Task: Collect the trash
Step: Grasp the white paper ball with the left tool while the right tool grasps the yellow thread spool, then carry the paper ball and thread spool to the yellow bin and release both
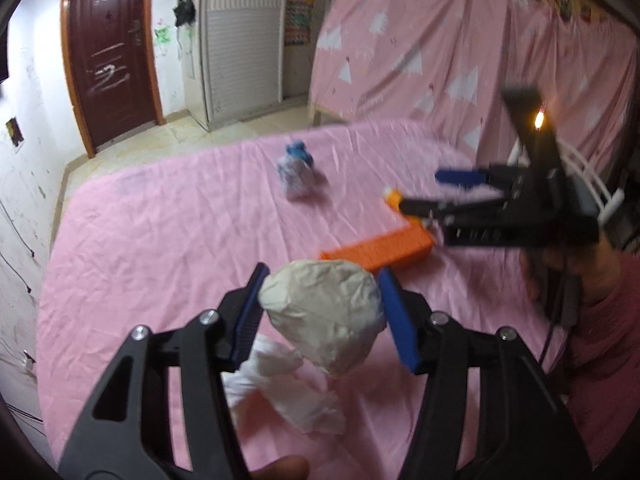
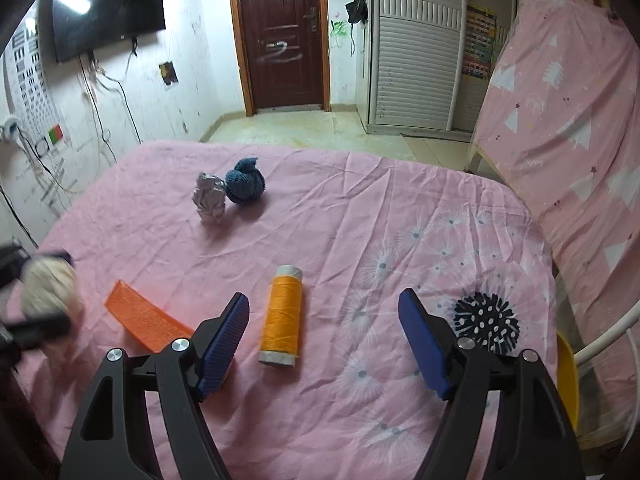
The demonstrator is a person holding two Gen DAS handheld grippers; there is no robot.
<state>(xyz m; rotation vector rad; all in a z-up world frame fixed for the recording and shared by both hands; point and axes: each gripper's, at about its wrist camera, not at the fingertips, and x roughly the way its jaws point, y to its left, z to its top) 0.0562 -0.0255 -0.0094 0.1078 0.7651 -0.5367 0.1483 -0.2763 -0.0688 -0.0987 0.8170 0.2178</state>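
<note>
- Crumpled paper ball (image 1: 324, 316) — clamped between the blue pads of the left hand-held gripper (image 1: 320, 312), above the pink-sheeted desk (image 1: 160, 240), over a white wad (image 1: 280, 384).
- Right hand-held gripper (image 2: 324, 344) spread wide, holding nothing; orange thread spool (image 2: 281, 316) lies between its fingers.
- Foil ball (image 2: 209, 202) touches the blue knit ball (image 2: 245, 184) at 11 o'clock.
- Orange tray (image 2: 144, 320) at 9 o'clock — whether anything lies in it cannot be told.

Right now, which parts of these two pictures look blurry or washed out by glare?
Left wrist view: the right gripper and the crumpled silver foil wad are motion-blurred. Right wrist view: the cream paper ball in the left gripper is smeared, and ceiling light glares off the black wall television.
</note>
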